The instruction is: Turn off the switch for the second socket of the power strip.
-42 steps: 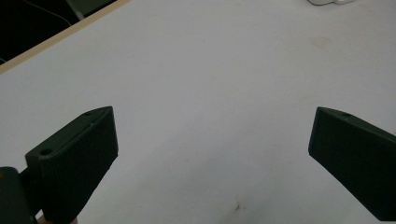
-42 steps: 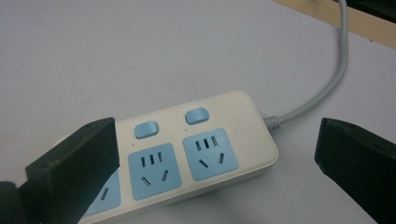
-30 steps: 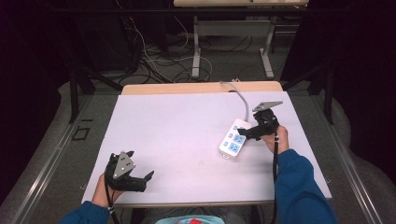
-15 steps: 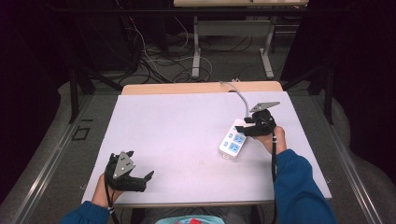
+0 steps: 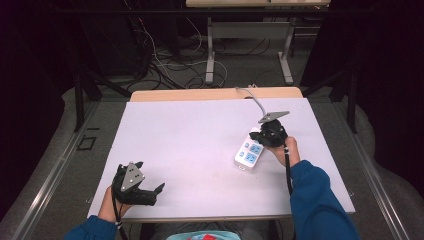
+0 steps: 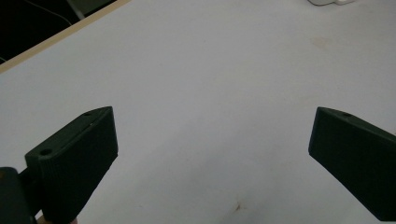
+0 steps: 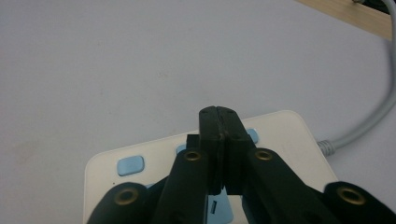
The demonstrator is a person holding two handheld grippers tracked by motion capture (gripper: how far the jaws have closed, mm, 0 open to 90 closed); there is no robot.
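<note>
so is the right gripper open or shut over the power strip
Shut. In the right gripper view the right gripper has just closed; its black fingers meet tip to tip with nothing between them, above the white power strip.

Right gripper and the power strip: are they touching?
Cannot tell. In the right gripper view the shut right gripper overlaps the power strip, but neither contact nor a gap shows plainly.

Near half of the power strip (image 7: 289, 135) covered by the closed jaws of the right gripper (image 7: 218, 114), its grey cable (image 7: 373, 116) cut off at the frame edge beyond the power strip, socket markings too small to be read
</note>
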